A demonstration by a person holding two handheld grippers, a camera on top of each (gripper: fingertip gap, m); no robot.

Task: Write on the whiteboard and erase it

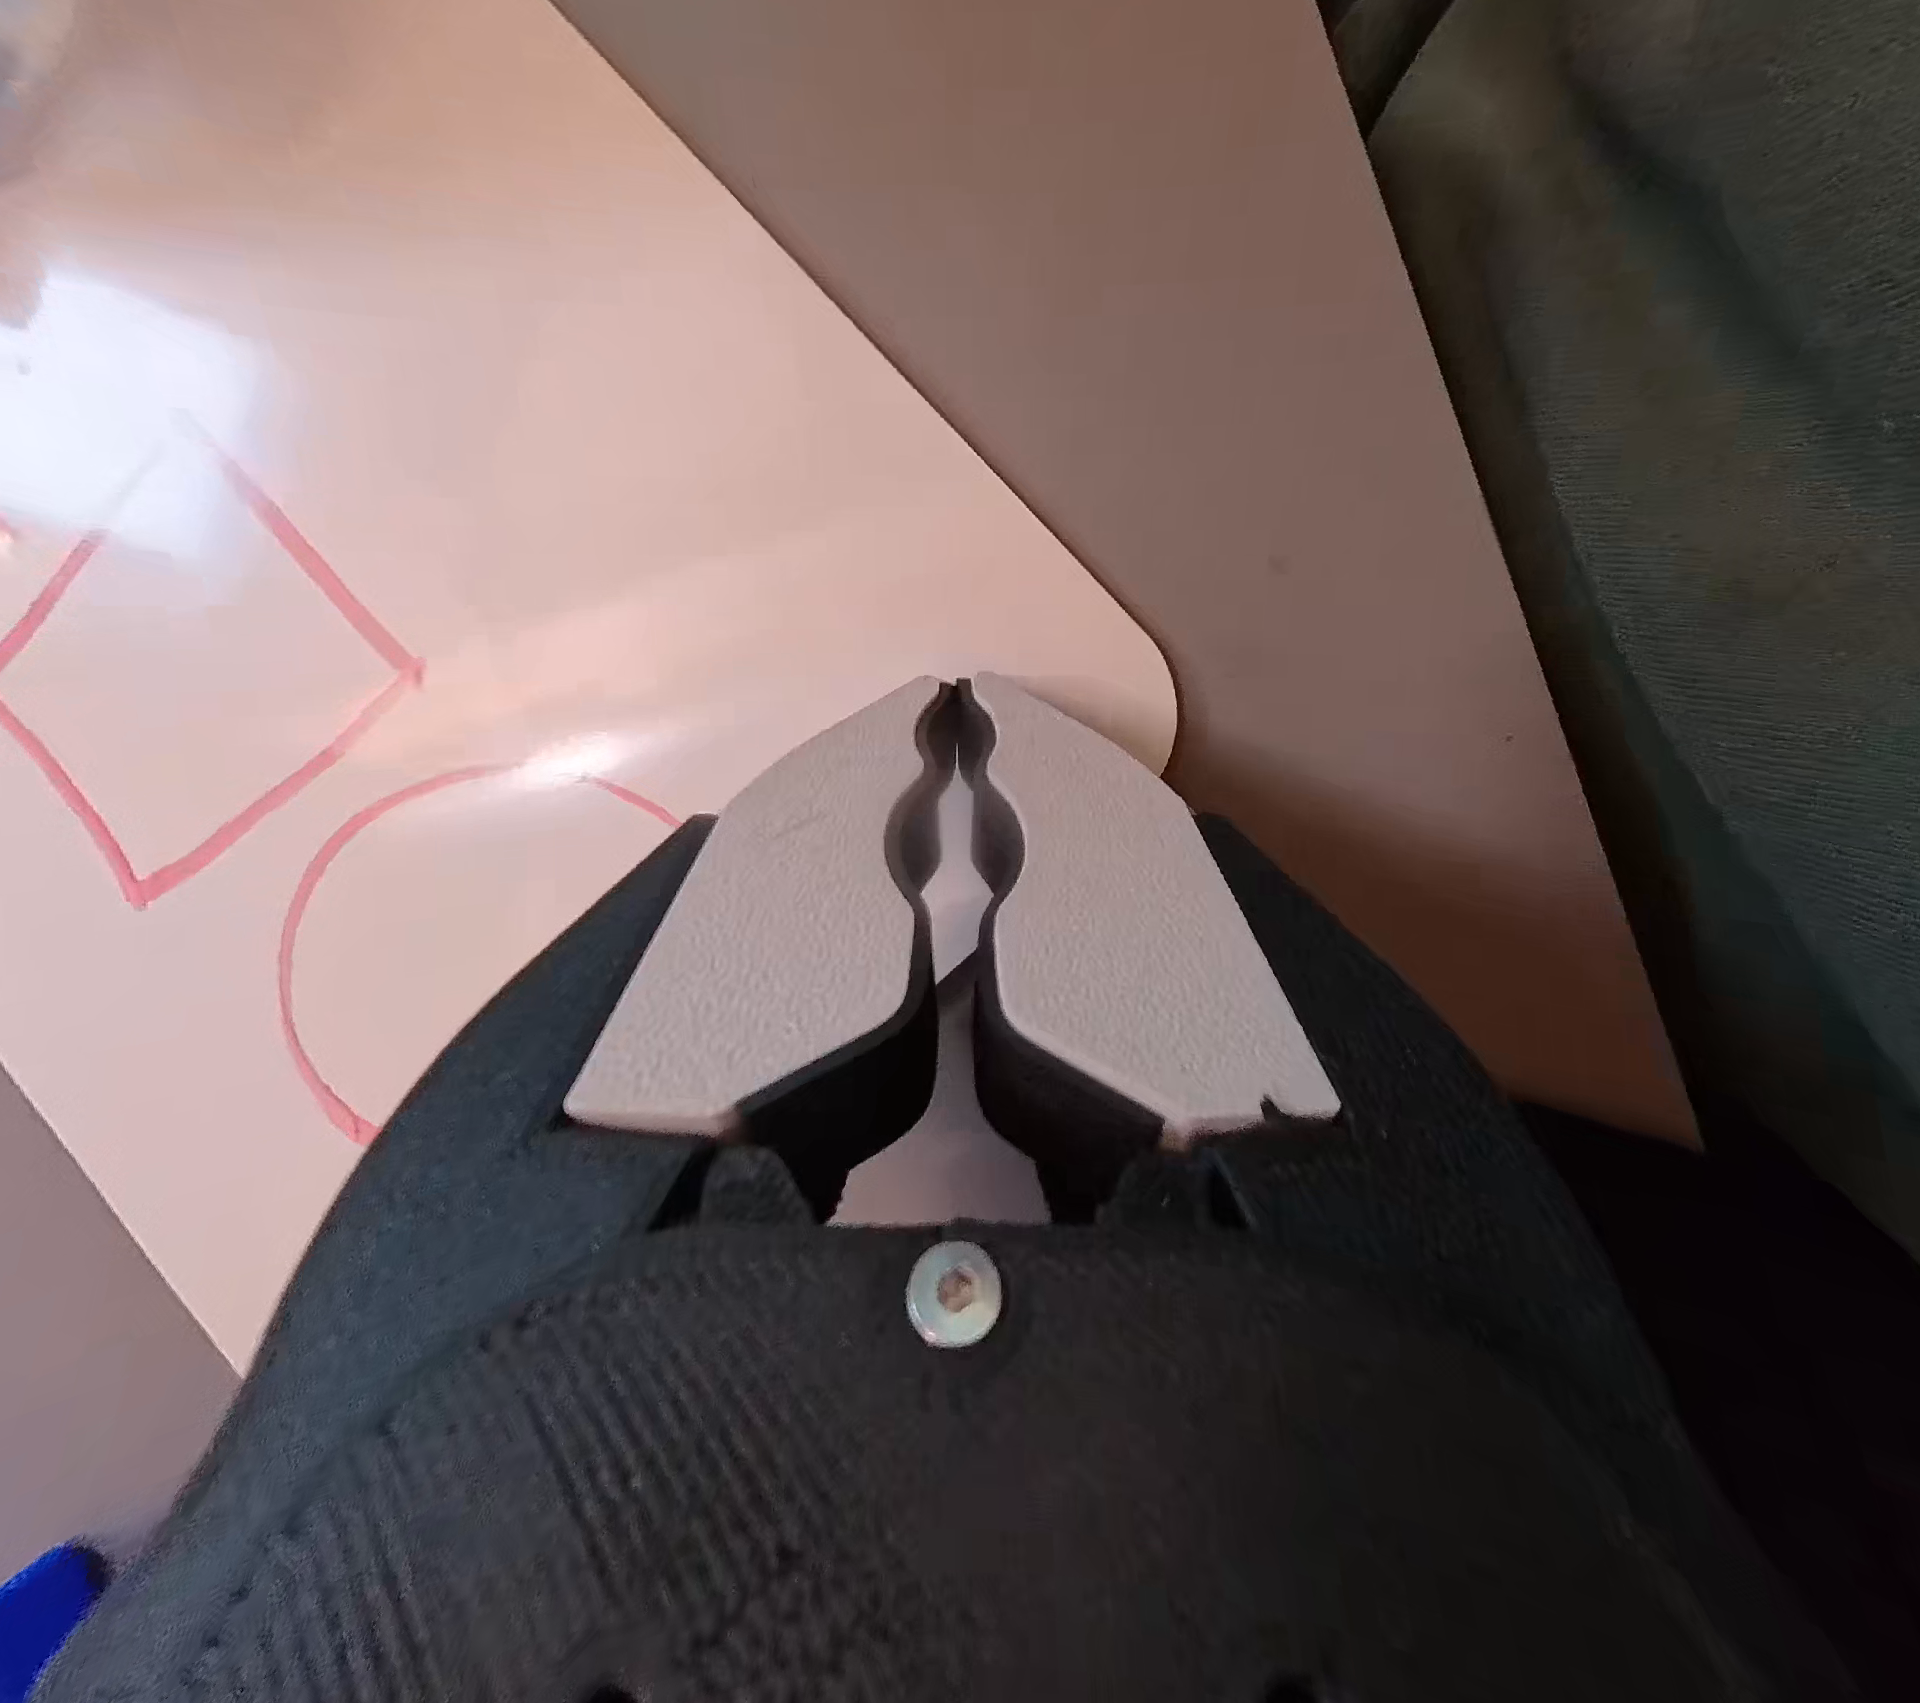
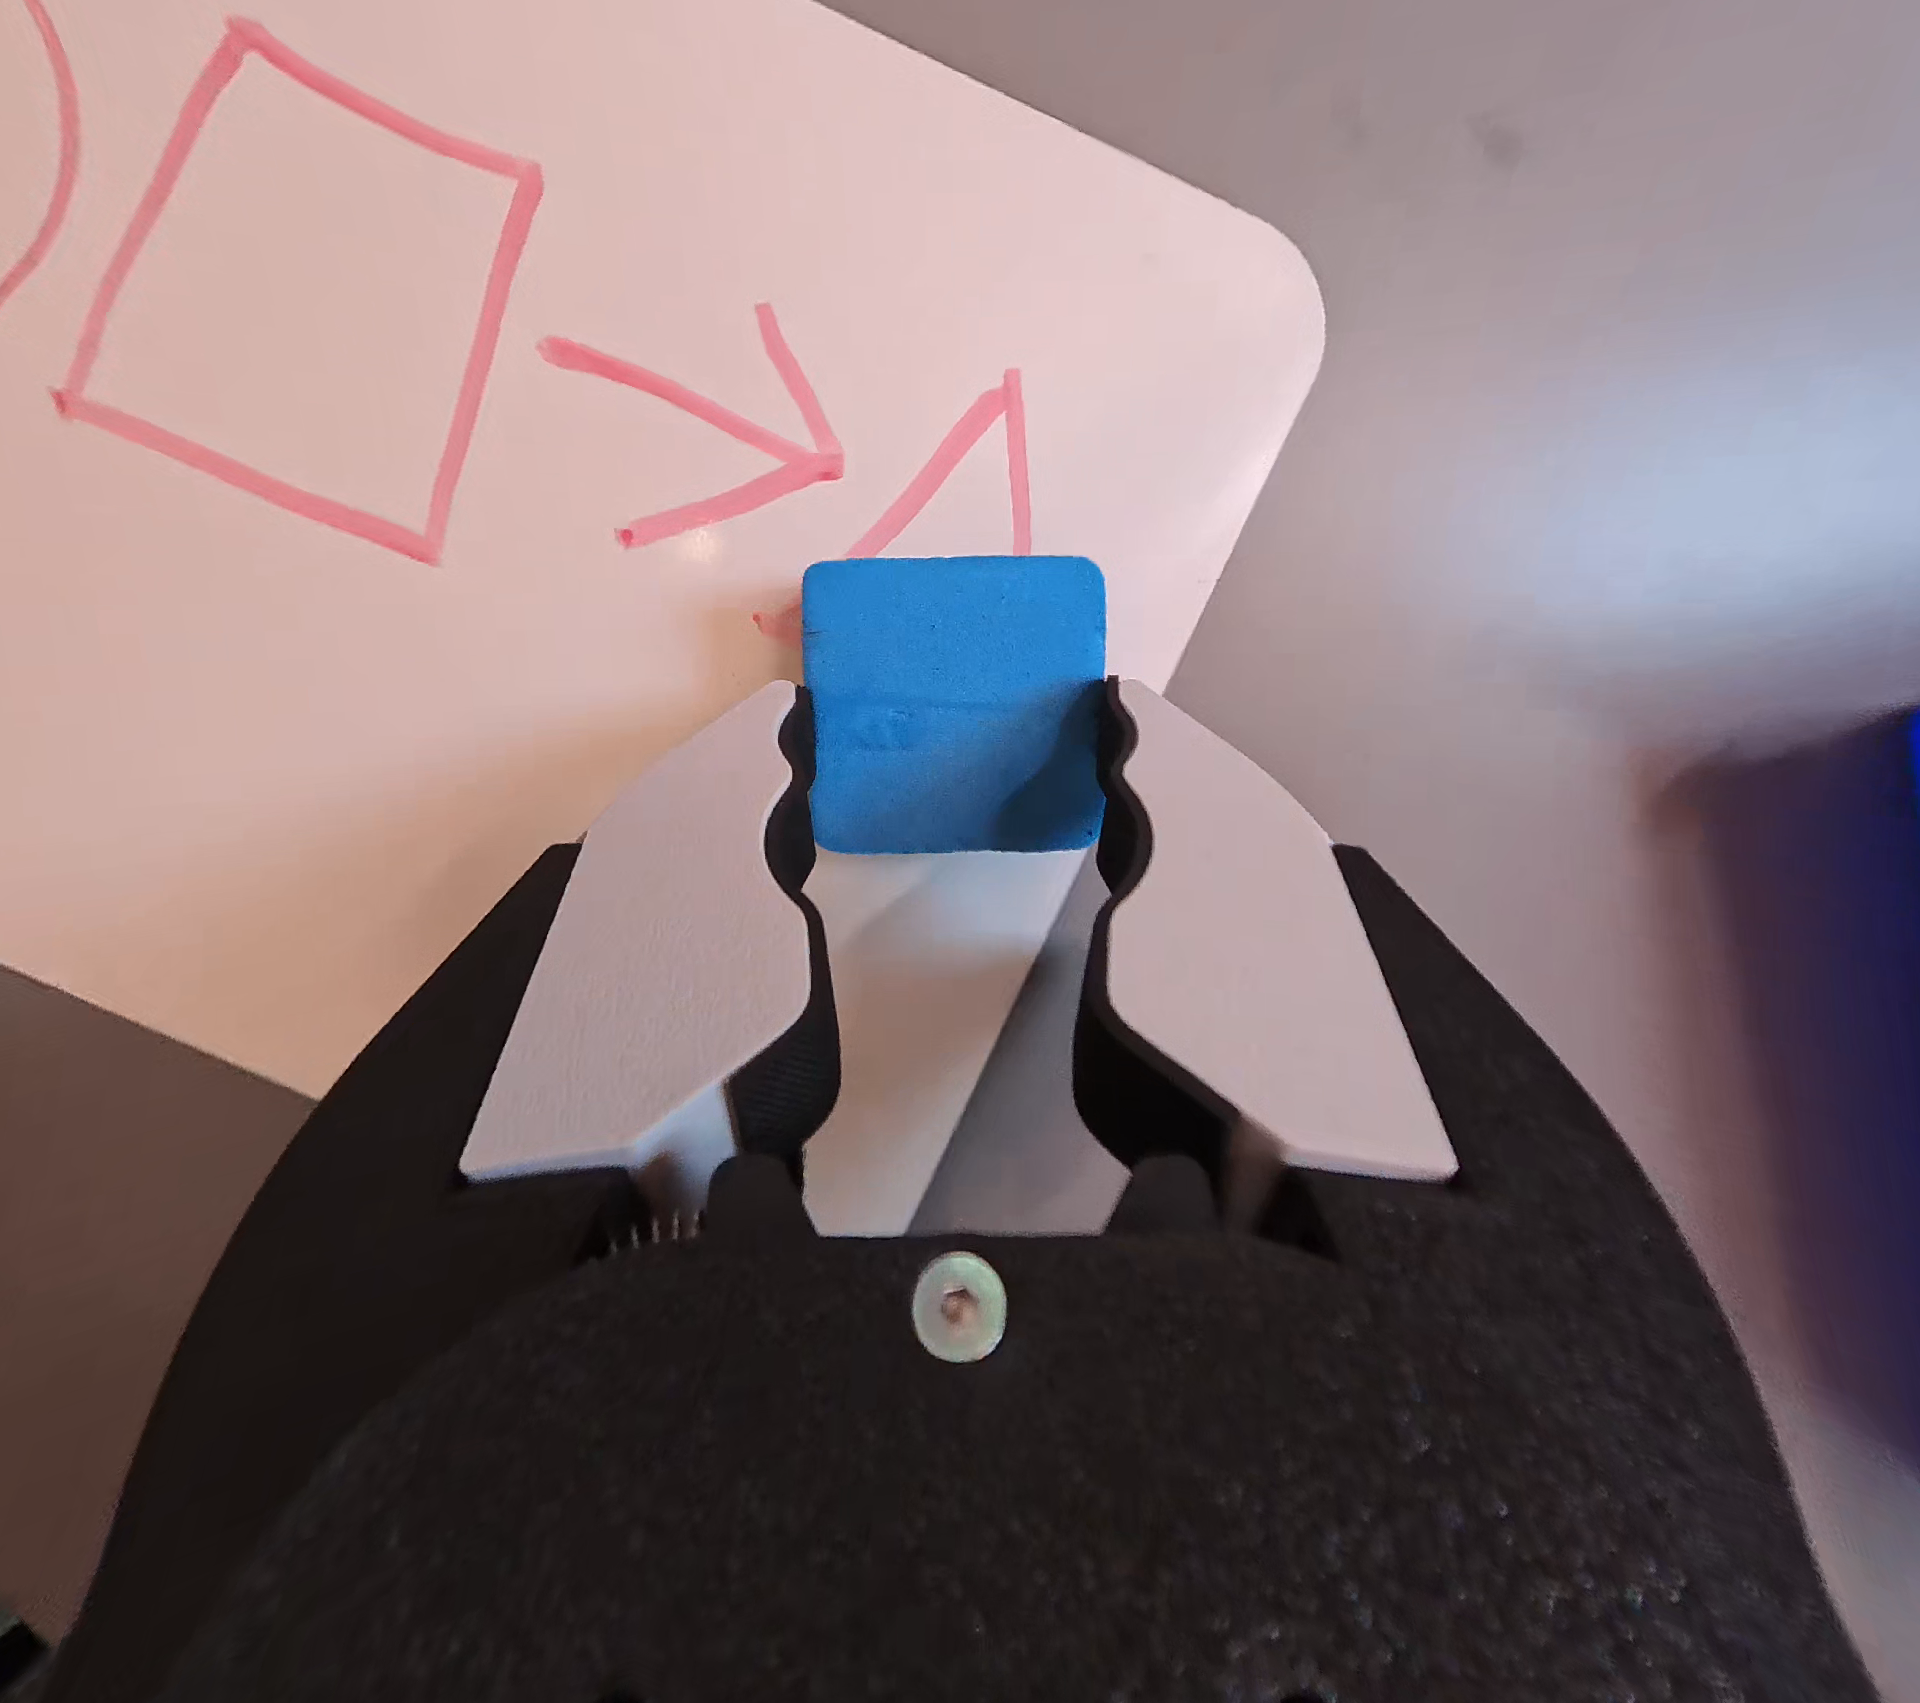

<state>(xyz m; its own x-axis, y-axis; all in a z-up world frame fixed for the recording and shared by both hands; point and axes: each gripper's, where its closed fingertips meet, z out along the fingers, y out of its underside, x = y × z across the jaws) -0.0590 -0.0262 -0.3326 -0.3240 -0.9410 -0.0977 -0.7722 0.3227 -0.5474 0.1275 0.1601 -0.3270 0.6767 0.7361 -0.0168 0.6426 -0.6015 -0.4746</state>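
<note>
A white whiteboard (image 2: 644,718) lies flat on the table, with red marker drawings: a square (image 2: 301,292), an arrow (image 2: 727,438), a triangle (image 2: 966,469) and part of a circle. My right gripper (image 2: 951,697) is shut on a blue eraser block (image 2: 951,703) that sits over the lower part of the triangle. In the left wrist view the whiteboard (image 1: 540,427) shows the square (image 1: 208,666) and a circle (image 1: 436,926). My left gripper (image 1: 958,692) is shut and empty, its tips over the board's rounded corner.
The beige table (image 1: 1039,199) ends at the right, where a person's dark green clothing (image 1: 1662,406) is close by. In the right wrist view the table (image 2: 1455,95) spreads beyond the board, and a dark blurred shape (image 2: 1818,978) is at the right edge. One gripper's finger ends stand about 25 cm off the other's.
</note>
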